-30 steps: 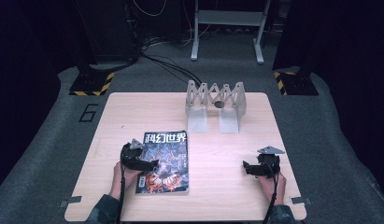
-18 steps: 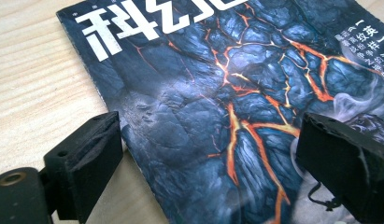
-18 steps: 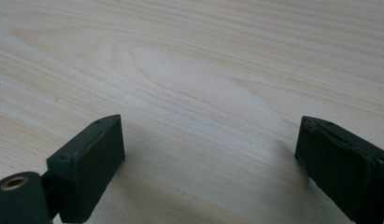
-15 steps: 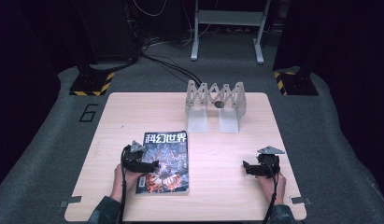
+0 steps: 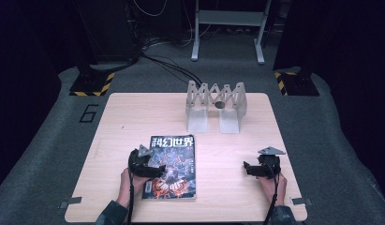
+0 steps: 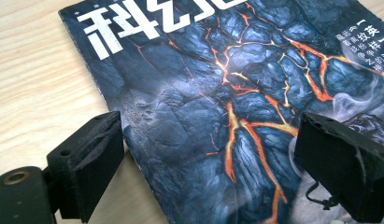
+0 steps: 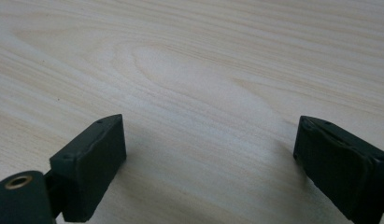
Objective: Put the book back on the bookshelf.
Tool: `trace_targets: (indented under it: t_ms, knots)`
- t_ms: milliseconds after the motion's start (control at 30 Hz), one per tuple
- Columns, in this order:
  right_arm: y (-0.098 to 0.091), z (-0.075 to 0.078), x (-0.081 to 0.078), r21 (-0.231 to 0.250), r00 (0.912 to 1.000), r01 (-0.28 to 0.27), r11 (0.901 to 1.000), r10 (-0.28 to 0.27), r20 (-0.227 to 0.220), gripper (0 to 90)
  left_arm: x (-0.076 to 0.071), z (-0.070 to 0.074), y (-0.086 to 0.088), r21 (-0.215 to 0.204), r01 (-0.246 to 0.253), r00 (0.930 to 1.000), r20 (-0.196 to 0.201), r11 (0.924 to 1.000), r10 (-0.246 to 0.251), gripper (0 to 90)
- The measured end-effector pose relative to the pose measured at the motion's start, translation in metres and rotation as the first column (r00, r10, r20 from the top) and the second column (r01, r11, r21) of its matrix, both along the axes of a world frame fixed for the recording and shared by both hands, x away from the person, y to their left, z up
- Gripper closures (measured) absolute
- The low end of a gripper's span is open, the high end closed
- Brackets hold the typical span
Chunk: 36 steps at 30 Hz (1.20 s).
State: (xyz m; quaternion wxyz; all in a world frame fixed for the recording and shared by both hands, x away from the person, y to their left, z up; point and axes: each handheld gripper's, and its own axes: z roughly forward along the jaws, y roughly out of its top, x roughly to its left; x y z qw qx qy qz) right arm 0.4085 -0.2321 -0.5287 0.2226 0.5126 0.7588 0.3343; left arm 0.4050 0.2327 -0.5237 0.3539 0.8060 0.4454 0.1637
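A magazine (image 5: 173, 165) with a dark cover of cracked lava rock and white Chinese title lies flat on the wooden table (image 5: 134, 117), near its front left. My left gripper (image 5: 152, 169) hovers over the magazine's left edge, jaws wide open. In the left gripper view the magazine (image 6: 217, 93) spans the gap between the jaws, with the left gripper (image 6: 206, 163) low above the cover. My right gripper (image 5: 246, 168) rests near the table's front right, open, pointing left. The right gripper (image 7: 208, 163) has bare table wood (image 7: 189, 70) between its jaws.
A grey metal rack (image 5: 216, 107) with a zigzag top and a small dark cylinder in it stands at the table's back centre. Beyond the table lie floor cables (image 5: 166, 65), a metal stand (image 5: 227, 28) and hazard-striped bases (image 5: 92, 84).
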Motion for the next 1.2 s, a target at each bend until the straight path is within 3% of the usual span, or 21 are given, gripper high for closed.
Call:
trace_targets:
  t_ms: [400, 467, 600, 667, 800, 1000, 1033, 1200]
  knots:
    - [0.000, 0.000, 0.000, 0.003, 1.0000, 0.000, 1.0000, 0.000, 0.000, 9.9, -0.005, -0.001, -0.023, 0.000, -0.005, 1.0000, 0.007, 1.0000, 0.005, 8.3]
    - [0.000, 0.000, 0.000, 0.003, 1.0000, -0.002, 1.0000, 0.002, 0.001, 10.2, -0.006, -0.001, -0.026, -0.015, -0.016, 0.9999, 0.001, 0.9998, 0.016, 8.3]
    - [0.000, 0.001, 0.000, 0.000, 1.0000, -0.004, 1.0000, 0.004, 0.001, 12.0, -0.005, 0.000, -0.032, 0.005, -0.006, 1.0000, 0.003, 1.0000, 0.006, 8.3]
    - [0.001, 0.002, 0.000, 0.010, 0.9999, 0.012, 0.9999, -0.012, -0.011, 13.6, -0.005, -0.001, -0.037, -0.026, -0.027, 0.9996, -0.009, 0.9993, 0.027, 8.4]
    - [0.002, 0.004, 0.001, 0.029, 0.9999, 0.000, 0.9996, 0.000, -0.010, 13.9, -0.006, -0.001, -0.042, -0.018, -0.028, 0.9996, -0.009, 0.9994, 0.028, 8.5]
    - [0.021, 0.015, 0.001, 0.044, 0.9993, -0.036, 0.9984, 0.036, -0.011, 14.4, -0.007, -0.001, -0.054, -0.020, -0.018, 0.9998, -0.004, 0.9996, 0.018, 8.5]
    - [0.031, 0.019, 0.003, 0.056, 0.9978, -0.065, 0.9963, 0.066, -0.010, 14.7, -0.007, -0.001, -0.056, -0.023, -0.014, 0.9999, -0.007, 0.9996, 0.014, 8.5]
    - [0.051, 0.025, 0.008, 0.095, 0.9933, -0.106, 0.9898, 0.110, -0.034, 15.0, -0.008, -0.001, -0.069, -0.014, 0.002, 1.0000, -0.006, 0.9999, -0.002, 8.5]
